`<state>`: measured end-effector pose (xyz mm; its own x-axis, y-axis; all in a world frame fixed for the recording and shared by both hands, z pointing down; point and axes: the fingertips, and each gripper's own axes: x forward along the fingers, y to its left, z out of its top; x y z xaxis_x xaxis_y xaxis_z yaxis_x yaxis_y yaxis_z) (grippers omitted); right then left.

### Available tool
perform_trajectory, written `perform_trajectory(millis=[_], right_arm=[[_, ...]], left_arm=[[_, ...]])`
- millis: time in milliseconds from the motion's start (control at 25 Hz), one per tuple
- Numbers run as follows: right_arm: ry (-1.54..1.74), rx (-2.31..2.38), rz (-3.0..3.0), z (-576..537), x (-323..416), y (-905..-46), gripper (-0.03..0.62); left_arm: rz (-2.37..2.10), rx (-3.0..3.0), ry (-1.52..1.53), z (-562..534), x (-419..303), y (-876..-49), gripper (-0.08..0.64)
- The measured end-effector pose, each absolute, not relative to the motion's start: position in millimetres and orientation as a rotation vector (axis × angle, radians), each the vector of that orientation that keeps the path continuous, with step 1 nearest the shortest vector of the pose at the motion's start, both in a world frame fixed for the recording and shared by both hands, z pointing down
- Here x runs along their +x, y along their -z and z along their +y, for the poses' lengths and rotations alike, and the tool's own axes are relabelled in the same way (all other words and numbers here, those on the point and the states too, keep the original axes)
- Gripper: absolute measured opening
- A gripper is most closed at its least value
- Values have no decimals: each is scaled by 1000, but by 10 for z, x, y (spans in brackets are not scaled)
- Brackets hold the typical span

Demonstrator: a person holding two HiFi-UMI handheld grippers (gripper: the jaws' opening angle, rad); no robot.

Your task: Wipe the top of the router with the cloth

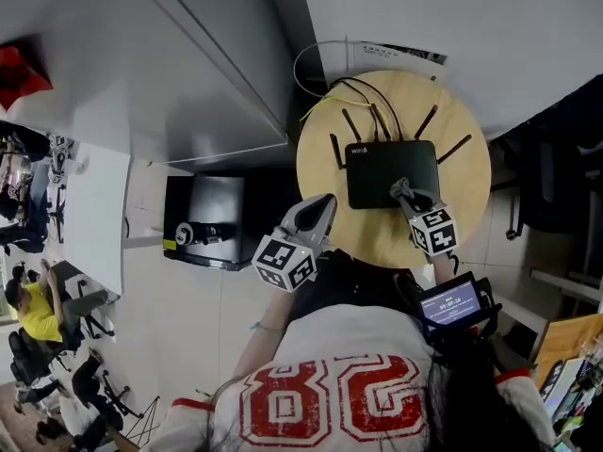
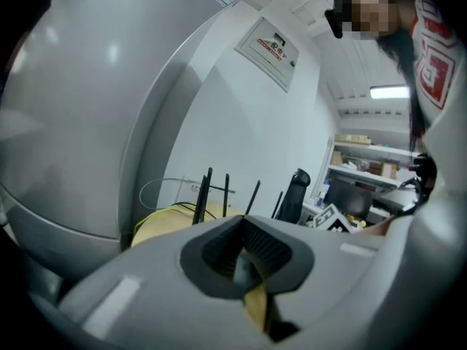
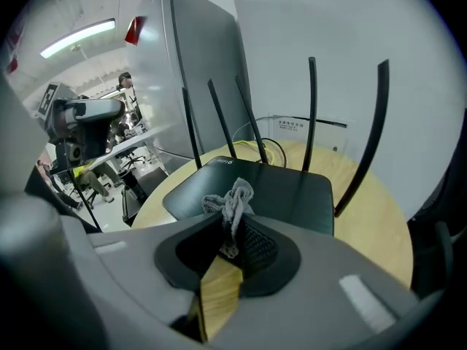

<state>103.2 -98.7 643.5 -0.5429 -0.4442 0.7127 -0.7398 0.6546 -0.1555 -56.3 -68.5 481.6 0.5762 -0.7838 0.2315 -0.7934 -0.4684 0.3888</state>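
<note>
Right tool (image 1: 405, 192) pinches cloth (image 3: 232, 197) at 5 o'clock on the router (image 1: 377, 169), left tool (image 1: 320, 213) pressed together empty; looks mid-wipe, next press and sweep toward 11.

Office corner, bkgd inventory
Round wood surface (image 1: 468, 198) against white wall (image 1: 452, 17); grey partition (image 1: 188, 73) on L; pale tiled floor (image 1: 179, 328); black office chair (image 1: 546, 186) on R; white desk (image 1: 94, 215) far L; ceiling strip light (image 3: 79, 38).

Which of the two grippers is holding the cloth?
The right gripper: its jaws pinch the grey cloth over the black router. The left gripper is shut on nothing.
</note>
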Motion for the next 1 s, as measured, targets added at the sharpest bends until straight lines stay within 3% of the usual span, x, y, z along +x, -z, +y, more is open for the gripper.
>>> perform_trajectory(millis=[480, 1000], right_arm=[[-636, 941, -2214, -713, 1108, -6437, 57], [-436, 988, -2164, -1787, 1355, -6299, 57]], left_arm=[[-1178, 2387, -48, -673, -383, -4853, 2], [-1300, 2324, -38, -707, -602, -4843, 2]])
